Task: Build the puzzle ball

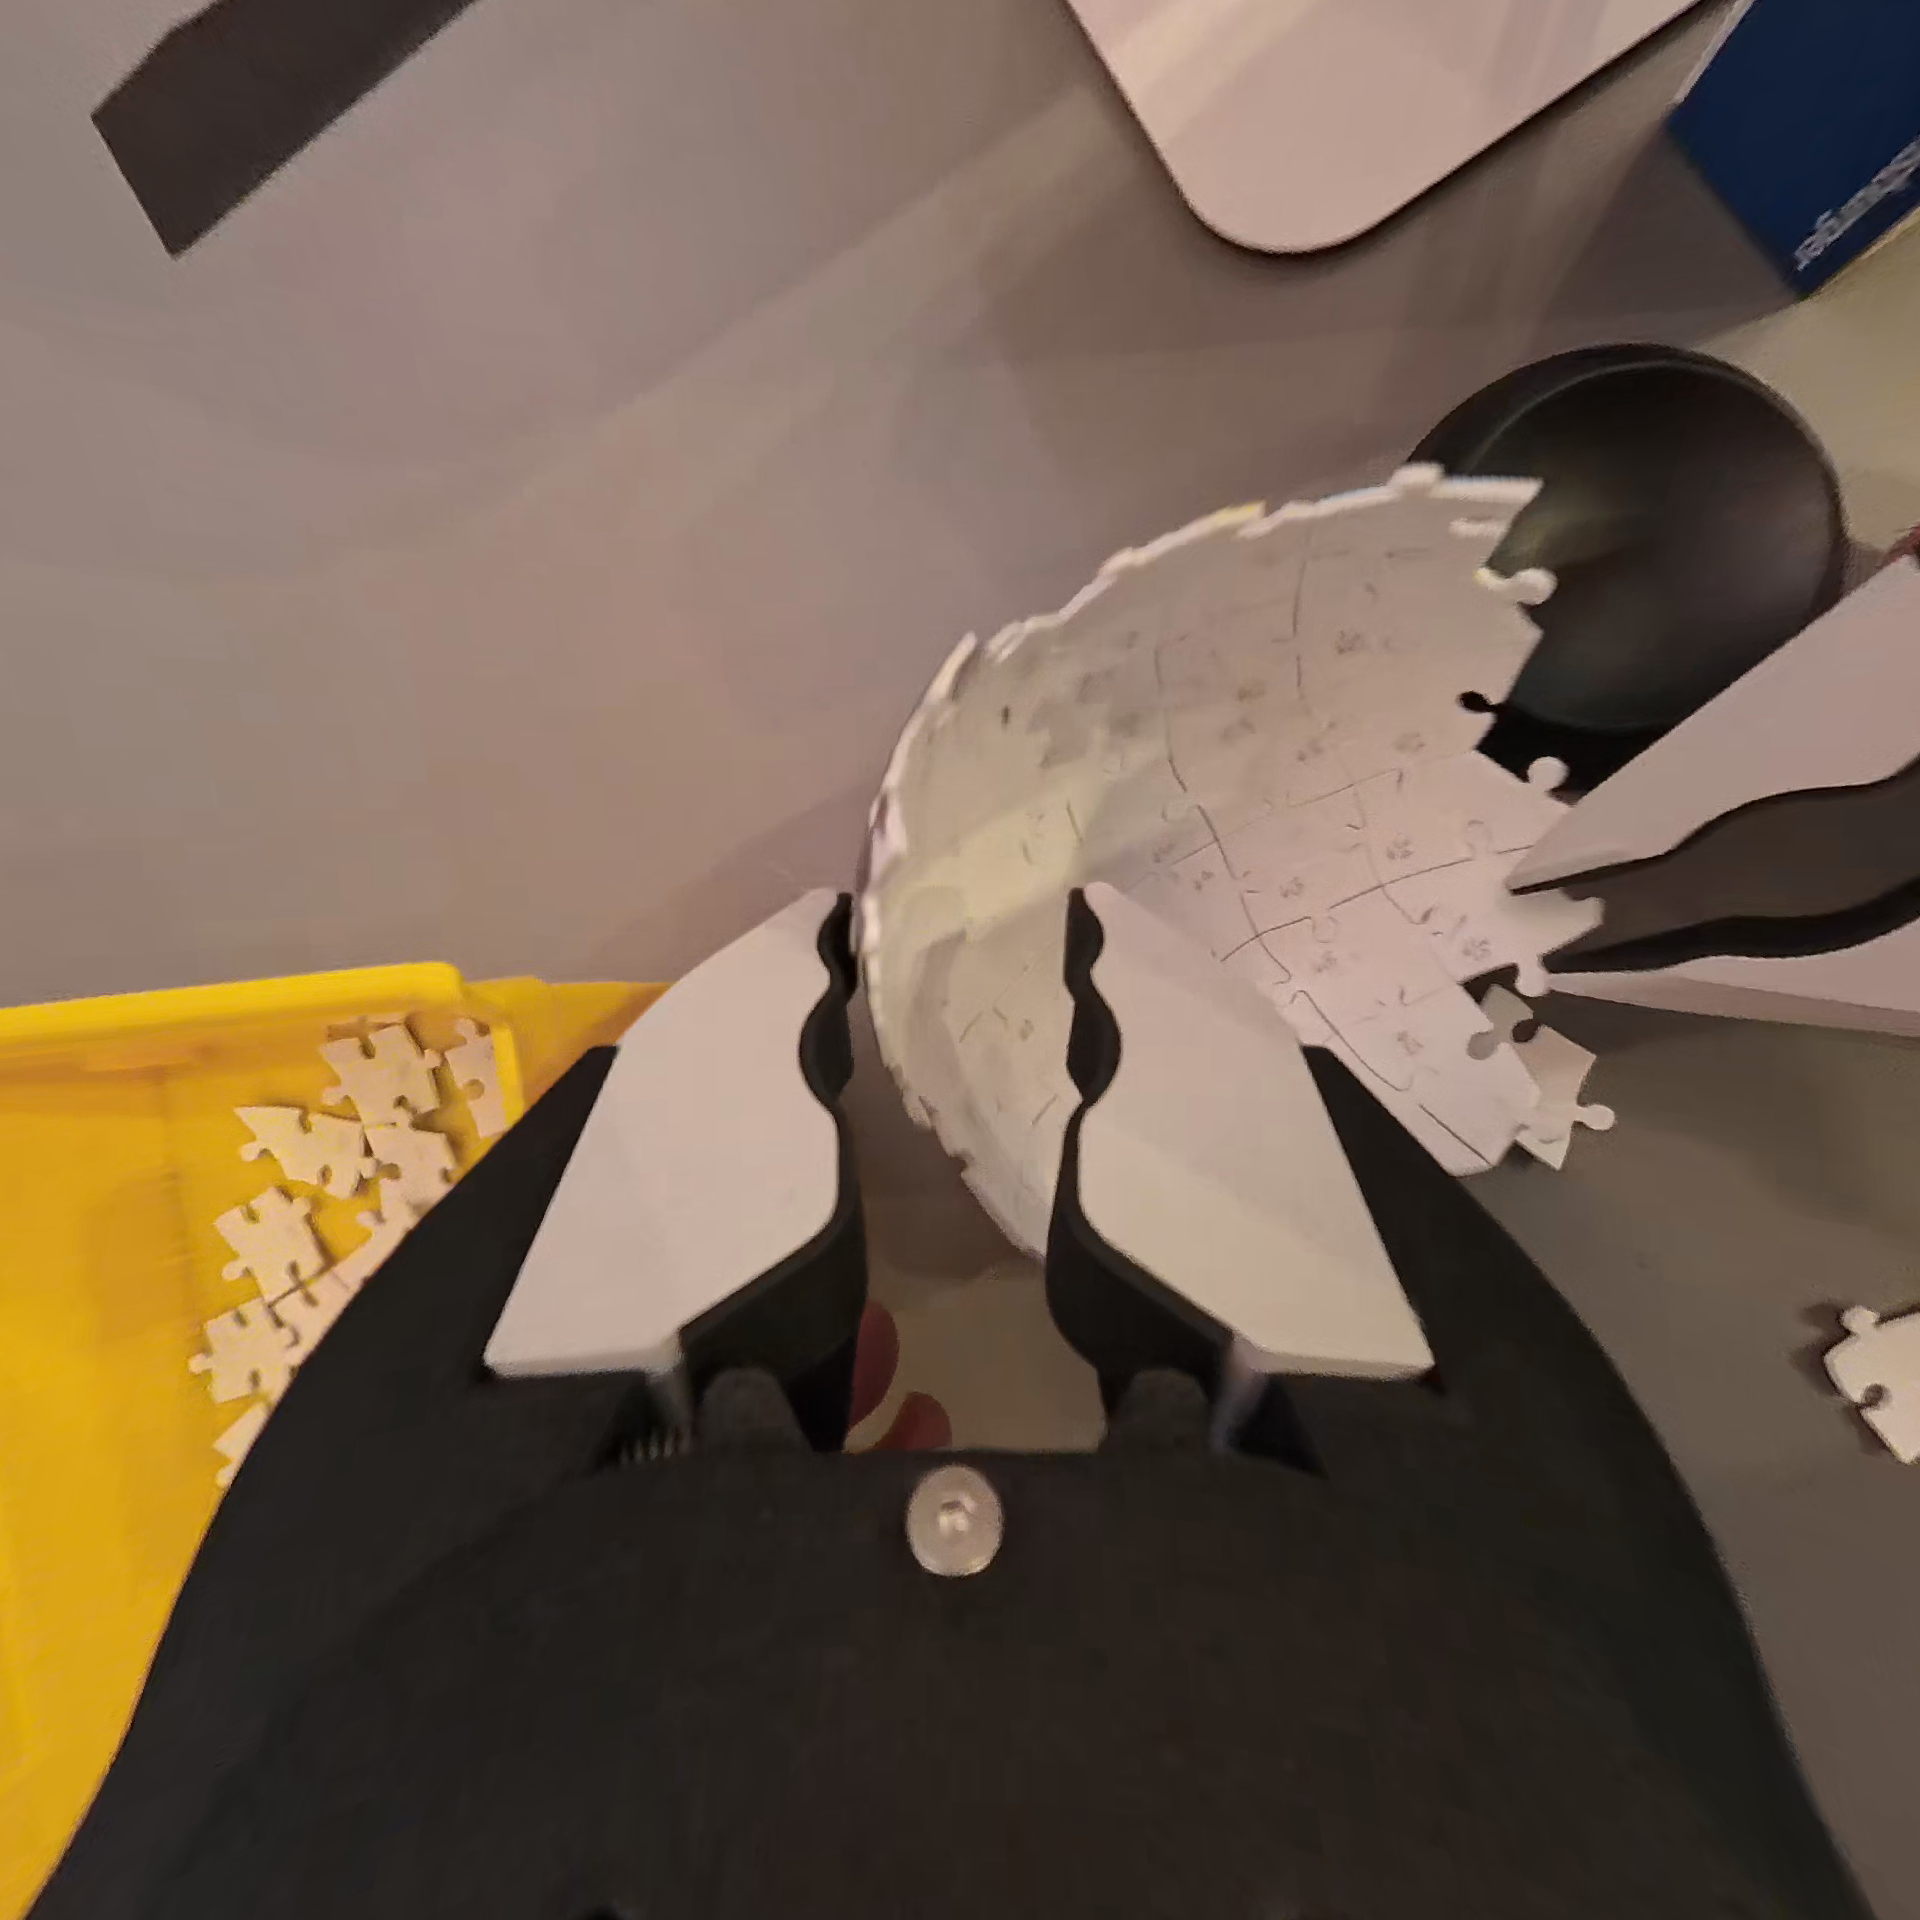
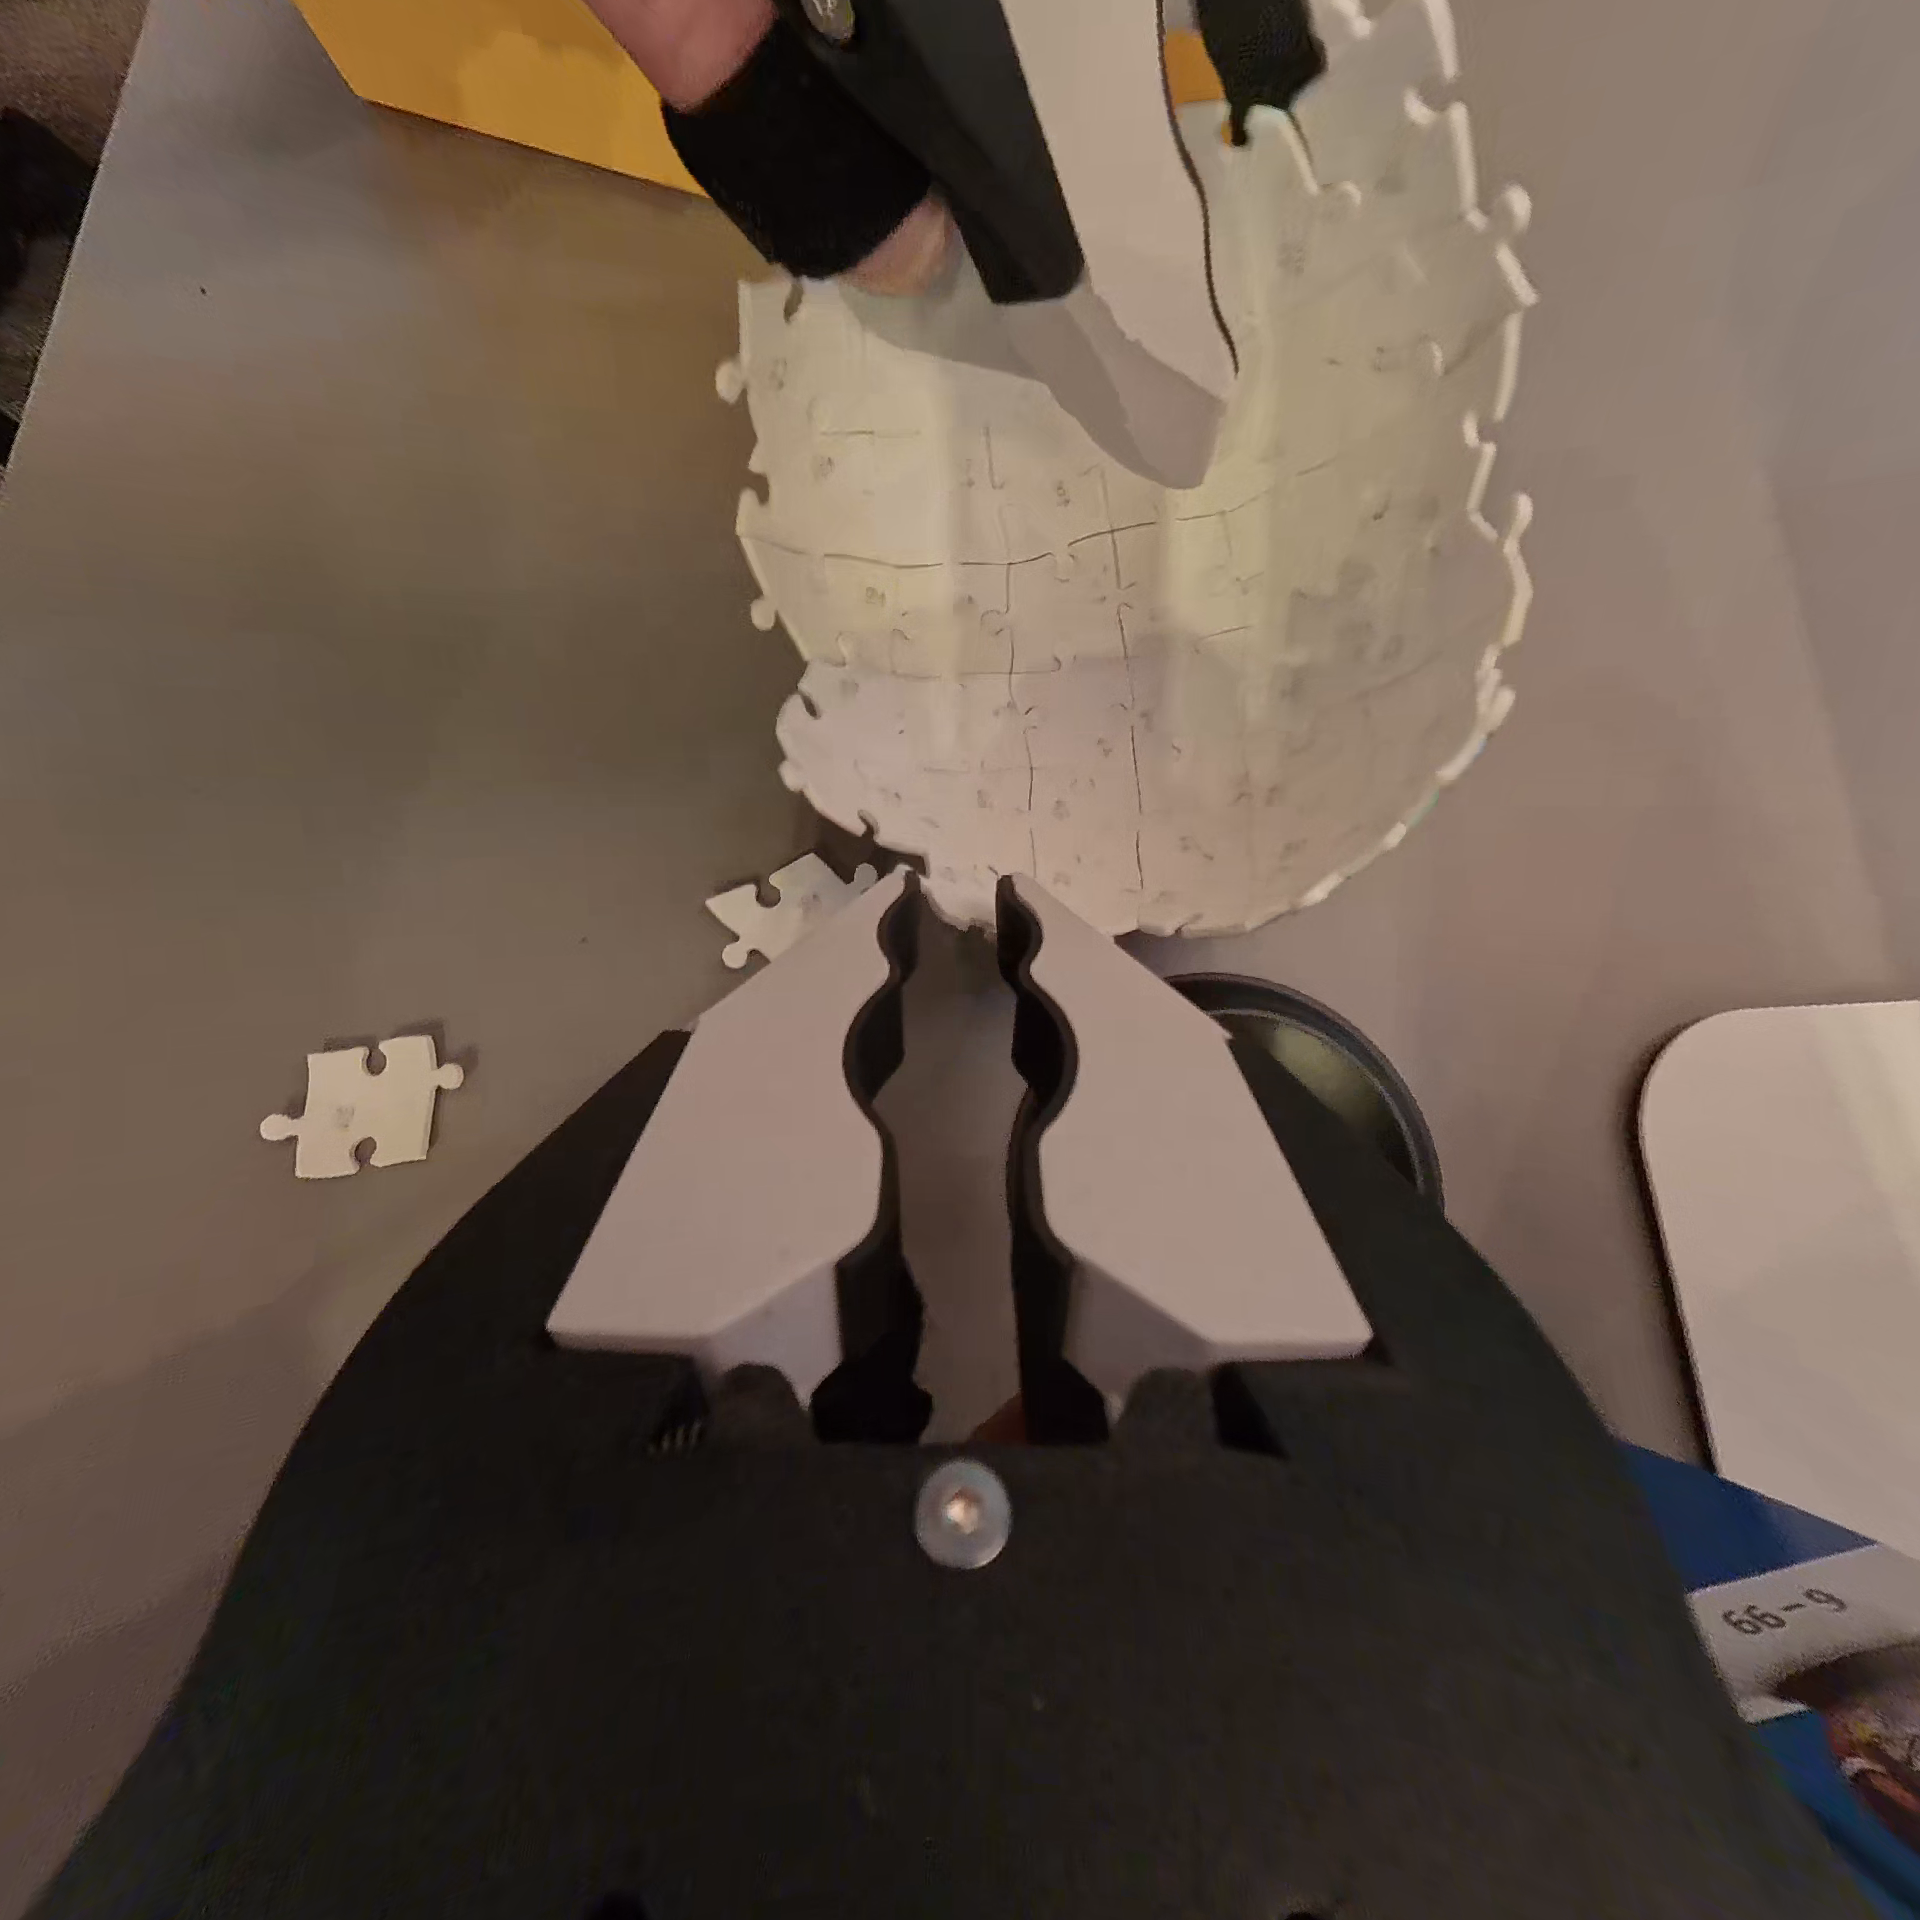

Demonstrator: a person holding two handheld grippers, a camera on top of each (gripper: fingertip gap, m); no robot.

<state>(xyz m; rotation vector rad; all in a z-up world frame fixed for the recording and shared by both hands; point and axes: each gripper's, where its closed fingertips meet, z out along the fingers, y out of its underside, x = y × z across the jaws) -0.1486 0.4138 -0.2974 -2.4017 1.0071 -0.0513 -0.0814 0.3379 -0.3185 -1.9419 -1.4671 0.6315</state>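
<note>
step: steadying half-built shell (image 2: 1132, 665) | left hand-held gripper (image 1: 961, 925) clamps its rim | right hand-held gripper (image 2: 956, 894) nips its 6 o'clock edge | next: fetch piece (image 2: 364, 1112), press in

I've got a grey desk (image 1: 520, 623) under everything. A black strip (image 1: 260, 114) lies flat toward its far edge. A white board (image 1: 1351, 104) with rounded corners sits near a blue box (image 1: 1829, 156) at the desk's side. A round black dish (image 1: 1683, 561) rests beside them.
</note>
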